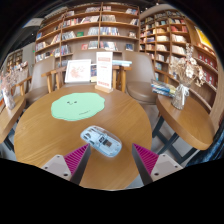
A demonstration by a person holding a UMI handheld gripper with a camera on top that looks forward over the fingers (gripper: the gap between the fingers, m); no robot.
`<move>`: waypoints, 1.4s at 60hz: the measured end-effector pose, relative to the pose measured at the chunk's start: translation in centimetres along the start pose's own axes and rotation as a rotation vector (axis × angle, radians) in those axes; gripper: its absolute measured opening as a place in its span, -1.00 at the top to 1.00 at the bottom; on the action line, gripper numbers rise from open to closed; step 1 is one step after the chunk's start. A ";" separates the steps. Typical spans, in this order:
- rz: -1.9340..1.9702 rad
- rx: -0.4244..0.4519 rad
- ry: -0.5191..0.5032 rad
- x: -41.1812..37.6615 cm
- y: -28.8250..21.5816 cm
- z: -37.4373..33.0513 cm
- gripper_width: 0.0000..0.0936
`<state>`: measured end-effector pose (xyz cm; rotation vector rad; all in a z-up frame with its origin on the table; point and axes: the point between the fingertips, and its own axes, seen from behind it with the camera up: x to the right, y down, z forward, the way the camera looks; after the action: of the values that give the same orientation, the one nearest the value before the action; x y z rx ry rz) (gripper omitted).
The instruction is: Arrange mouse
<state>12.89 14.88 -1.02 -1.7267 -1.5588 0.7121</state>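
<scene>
Two-finger gripper is seen from its own camera with its jaws spread wide and nothing clasped; the magenta pad on the left finger and the magenta pad on the right finger are set well apart, each on the inner face of a pale finger; between them, slightly ahead of the fingertips, a white and grey computer mouse is seen lying on its own on the round wooden table, angled across the gap, with clear space at either side, so that neither pad is touching it; beyond the mouse, toward the left half of the table, a flat pale green mat of irregular rounded shape is laid on the wood, well apart from the mouse; behind the mat, at the far rim of the table, a white upright card is stood, and just to its right an orange and white upright sign is stood beside it; wooden chairs are drawn up at the far side of the table; wooden bookshelves filled with books are ranged along the back wall; to the right, a second wooden table is seen with small items on it that cannot be made out.
</scene>
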 end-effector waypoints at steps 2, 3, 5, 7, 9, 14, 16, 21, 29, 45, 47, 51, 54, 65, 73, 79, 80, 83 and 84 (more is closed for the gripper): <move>0.011 -0.006 -0.004 0.3 -0.4 1.0 -0.83; 0.016 -0.007 -0.006 0.3 -0.3 1.0 -0.83; 0.021 -0.010 -0.007 0.5 -0.5 1.3 -0.82; 0.025 -0.012 -0.002 0.6 -0.8 1.5 -0.82; 0.028 -0.016 0.004 0.7 -1.3 2.0 -0.83; 0.031 -0.019 0.022 1.7 -2.1 3.2 -0.82; 0.034 -0.023 0.030 1.9 -2.3 3.7 -0.82; 0.049 -0.033 0.033 2.4 -2.6 4.5 -0.83; 0.067 -0.038 0.027 2.6 -2.9 5.2 -0.81; 0.051 -0.042 0.046 2.1 -3.2 5.2 0.09; 0.059 -0.048 0.048 2.1 -3.3 4.9 0.10; 0.073 -0.032 0.035 1.7 -4.7 3.9 0.12; 0.080 0.005 0.025 1.3 -7.0 2.9 0.12; 0.053 0.121 -0.065 -3.9 -17.8 1.3 0.12; 0.006 0.139 -0.092 -9.5 -22.0 6.0 0.14; -0.002 0.080 -0.107 -13.1 -20.9 11.1 0.14; -0.003 0.068 -0.105 -13.4 -20.5 11.9 0.14; -0.001 0.031 -0.102 -14.2 -18.6 14.2 0.14; 0.000 0.016 -0.102 -14.5 -18.0 14.8 0.14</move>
<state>-11.55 3.11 3.49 -1.7020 -1.6169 0.8222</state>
